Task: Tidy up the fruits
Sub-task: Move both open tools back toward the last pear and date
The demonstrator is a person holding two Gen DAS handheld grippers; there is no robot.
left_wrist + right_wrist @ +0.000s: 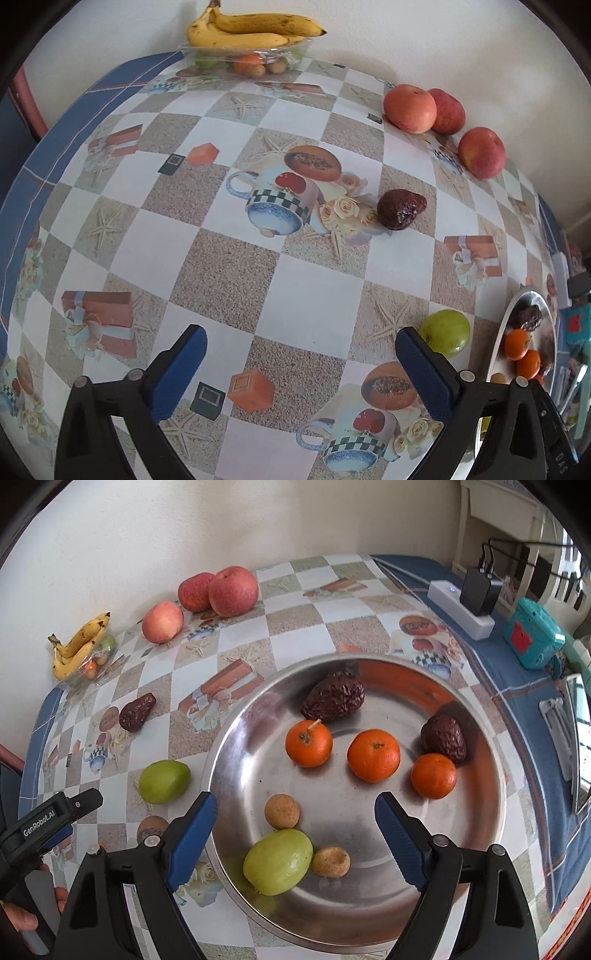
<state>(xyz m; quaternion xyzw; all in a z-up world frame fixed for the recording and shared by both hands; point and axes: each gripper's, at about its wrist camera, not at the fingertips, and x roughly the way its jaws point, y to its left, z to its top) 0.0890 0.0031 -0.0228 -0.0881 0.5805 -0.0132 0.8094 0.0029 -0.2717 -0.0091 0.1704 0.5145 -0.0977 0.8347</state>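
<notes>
A steel plate (480,812) holds three oranges (373,755), two wrinkled dark fruits (332,700), a green fruit (277,861) and two small tan fruits (282,811). My right gripper (295,812) hovers open over the plate's near side. On the cloth lie a green fruit (446,332), a dark wrinkled fruit (400,208) and three apples (409,108). My left gripper (301,345) is open above the cloth, the green fruit just beyond its right finger. The plate (517,306) shows at the right edge of the left wrist view.
Bananas (251,27) lie on a clear container of fruit (251,61) at the table's far corner by the wall. A power strip with a charger (461,607), a teal box (532,635) and a shiny object (576,738) sit right of the plate. A hand (22,915) grips the left tool.
</notes>
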